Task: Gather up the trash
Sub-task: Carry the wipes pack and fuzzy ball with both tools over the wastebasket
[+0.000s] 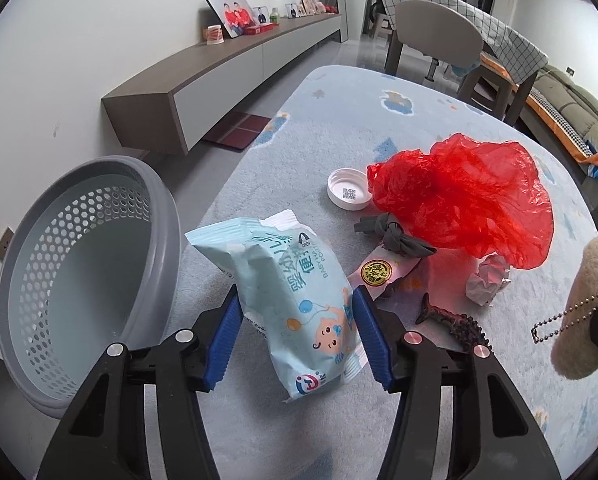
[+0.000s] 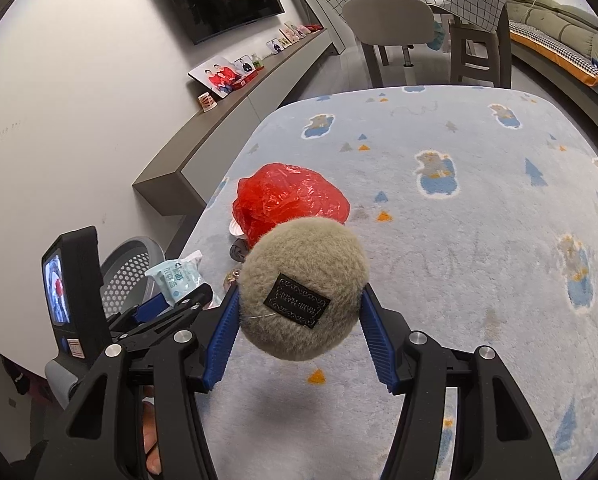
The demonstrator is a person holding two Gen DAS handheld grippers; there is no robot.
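Observation:
My left gripper is shut on a light blue baby wipes pack and holds it above the carpet, just right of the grey perforated basket. My right gripper is shut on a beige plush ball with a black label. On the carpet lie a crumpled red plastic bag, a white cap, a grey knotted strip, a wrapper with a gold seal, a crumpled paper and a dark toy figure. The red bag and the pack also show in the right wrist view.
A pale blue patterned carpet covers the floor. A low TV cabinet runs along the left wall. A chair and a table with a checked cloth stand at the back, and a sofa on the right.

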